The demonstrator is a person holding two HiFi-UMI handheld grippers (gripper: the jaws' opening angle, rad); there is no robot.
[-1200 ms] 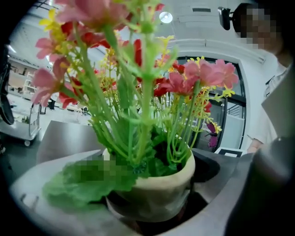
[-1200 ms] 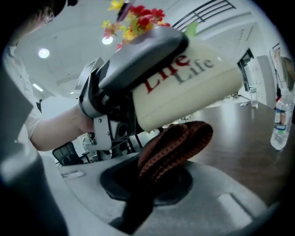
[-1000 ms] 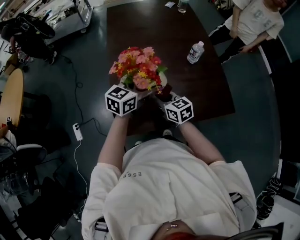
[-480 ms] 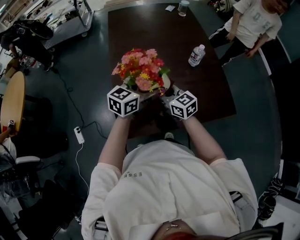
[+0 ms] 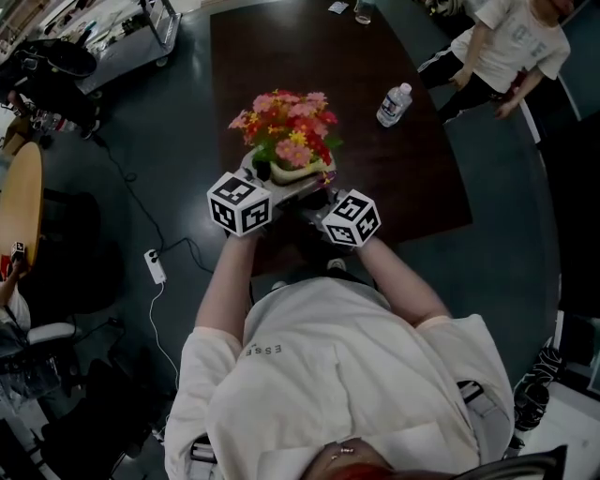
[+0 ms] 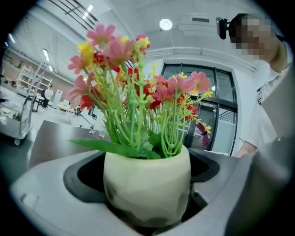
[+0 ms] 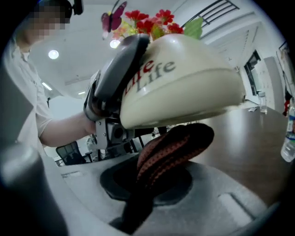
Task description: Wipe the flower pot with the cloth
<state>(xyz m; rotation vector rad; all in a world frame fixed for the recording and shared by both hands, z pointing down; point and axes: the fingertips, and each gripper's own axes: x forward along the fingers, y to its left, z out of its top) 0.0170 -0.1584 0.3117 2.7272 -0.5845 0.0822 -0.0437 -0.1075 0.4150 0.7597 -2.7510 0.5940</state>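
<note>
A cream flower pot [image 6: 147, 184] full of pink, red and yellow artificial flowers [image 5: 286, 127] is clamped between the jaws of my left gripper [image 5: 272, 183], lifted and tilted above the dark table [image 5: 375, 169]. In the right gripper view the pot [image 7: 179, 92] shows its side with red and grey lettering, held by the left gripper's black jaw. My right gripper [image 7: 152, 184] is shut on a dark red and black cloth [image 7: 173, 147], whose bunched end presses against the pot's underside. In the head view the right gripper [image 5: 323, 202] sits just right of and below the pot.
A plastic water bottle [image 5: 394, 103] stands on the table to the right; it also shows at the edge of the right gripper view [image 7: 289, 138]. A cup [image 5: 364, 11] is at the table's far end. A person [image 5: 506, 47] stands at the far right. A power strip [image 5: 155, 265] lies on the floor at left.
The pot with its flowers has shifted slightly up and away. The right gripper with the cloth has moved left, closer under the pot.
</note>
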